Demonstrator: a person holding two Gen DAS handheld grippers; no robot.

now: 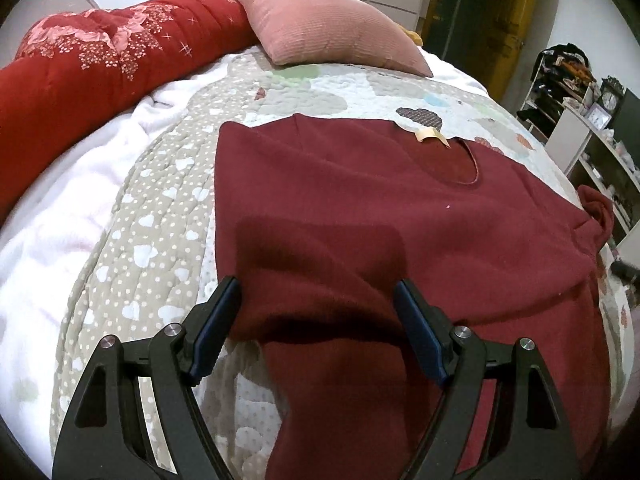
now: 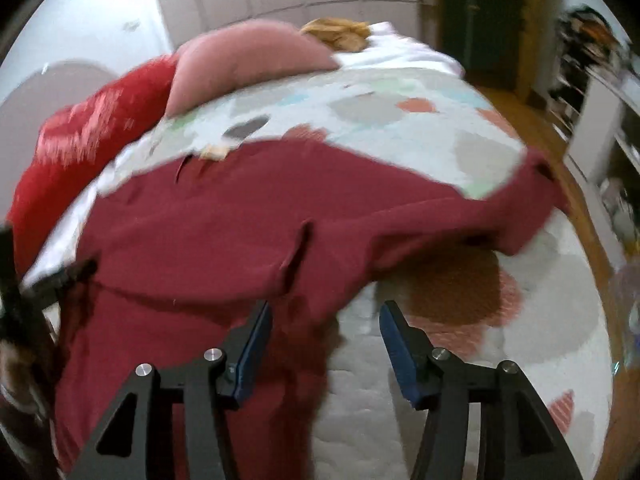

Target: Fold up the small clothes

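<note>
Sweater: a dark red sweater (image 1: 344, 200) is spread flat on the bed, neckline pointing toward the pillows, with a small tan tag (image 1: 432, 136) showing at the collar.
Sleeves: one sleeve (image 2: 532, 196) stretches out toward the bed's edge on the right; another long strip of the same red fabric runs down toward the left camera, I can't say if it's the other sleeve or a folded side.
Left gripper: the left gripper (image 1: 320, 312) is spread wide and hangs over that near strip of fabric, cloth showing in the gap between the blue pads, but the pads aren't pinching it as far as I can see.
Right gripper: the right gripper (image 2: 326, 324) is parted about halfway, sitting over the sweater's lower edge, one finger over red cloth and the other over bare quilt, gripping nothing. This view is pretty smeared, so fine contact is hard to judge.
Bed: covered with a quilt (image 1: 160, 216) printed with hearts, dots and cloud patches, white blanket (image 1: 52, 224) alongside it.
Pillows: a pink pillow (image 1: 328, 28) and a long red floral comforter roll (image 1: 92, 60) sit at the far end, touching each other.
Background: cluttered shelves (image 1: 568, 80) off to the right, well away from the bed.
</note>
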